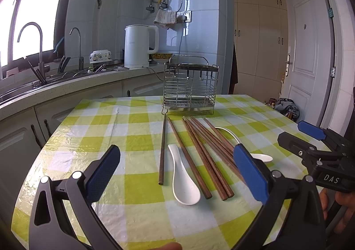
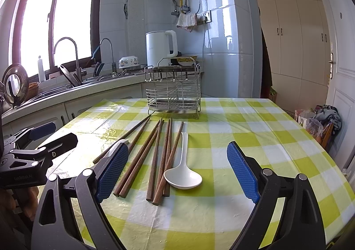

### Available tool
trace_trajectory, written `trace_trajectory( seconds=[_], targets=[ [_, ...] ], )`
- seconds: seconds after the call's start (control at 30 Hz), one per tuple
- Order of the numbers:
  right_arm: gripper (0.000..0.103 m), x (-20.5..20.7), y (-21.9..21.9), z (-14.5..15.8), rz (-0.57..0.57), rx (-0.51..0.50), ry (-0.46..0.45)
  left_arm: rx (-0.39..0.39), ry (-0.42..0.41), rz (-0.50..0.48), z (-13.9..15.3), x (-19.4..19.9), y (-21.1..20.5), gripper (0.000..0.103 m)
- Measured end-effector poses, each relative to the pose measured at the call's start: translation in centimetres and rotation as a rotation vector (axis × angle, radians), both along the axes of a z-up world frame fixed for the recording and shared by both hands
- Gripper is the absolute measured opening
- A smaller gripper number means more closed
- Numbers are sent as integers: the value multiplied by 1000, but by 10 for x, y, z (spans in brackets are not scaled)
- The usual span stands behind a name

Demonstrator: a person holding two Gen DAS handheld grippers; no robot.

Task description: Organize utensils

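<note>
Several brown wooden chopsticks (image 1: 199,156) (image 2: 155,156) lie fanned on the green-checked tablecloth (image 1: 133,121) (image 2: 244,128). One white ceramic spoon (image 1: 184,181) lies among them. A second spoon (image 1: 261,158) (image 2: 182,172) is partly hidden in the left wrist view by a finger pad. A wire utensil caddy (image 1: 190,88) (image 2: 174,92) stands empty behind them. My left gripper (image 1: 176,149) (image 2: 57,133) hovers open above the near ends of the chopsticks. My right gripper (image 2: 177,146) (image 1: 297,134) is open too, over the chopsticks and spoon, holding nothing.
A counter with sink, taps (image 1: 33,28) and a white kettle (image 1: 139,48) (image 2: 160,48) runs along the far left. A white door (image 1: 306,50) and bags on the floor (image 2: 321,119) are at the right. A person's hand (image 1: 339,205) holds the right gripper.
</note>
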State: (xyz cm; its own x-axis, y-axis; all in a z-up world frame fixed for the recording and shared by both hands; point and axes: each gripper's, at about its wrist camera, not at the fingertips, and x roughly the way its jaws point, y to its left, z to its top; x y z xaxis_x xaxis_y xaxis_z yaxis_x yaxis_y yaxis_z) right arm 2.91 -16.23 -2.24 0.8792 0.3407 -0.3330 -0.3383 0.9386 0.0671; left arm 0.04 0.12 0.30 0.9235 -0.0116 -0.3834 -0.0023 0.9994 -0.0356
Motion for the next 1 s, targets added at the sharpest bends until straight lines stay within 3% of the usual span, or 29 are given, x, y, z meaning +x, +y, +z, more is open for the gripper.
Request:
trace_trajectory(
  seconds=[1.0],
  targets=[
    [84, -3, -1, 6, -2, 0, -15, 2, -8, 0, 1, -1, -1, 99]
  ],
)
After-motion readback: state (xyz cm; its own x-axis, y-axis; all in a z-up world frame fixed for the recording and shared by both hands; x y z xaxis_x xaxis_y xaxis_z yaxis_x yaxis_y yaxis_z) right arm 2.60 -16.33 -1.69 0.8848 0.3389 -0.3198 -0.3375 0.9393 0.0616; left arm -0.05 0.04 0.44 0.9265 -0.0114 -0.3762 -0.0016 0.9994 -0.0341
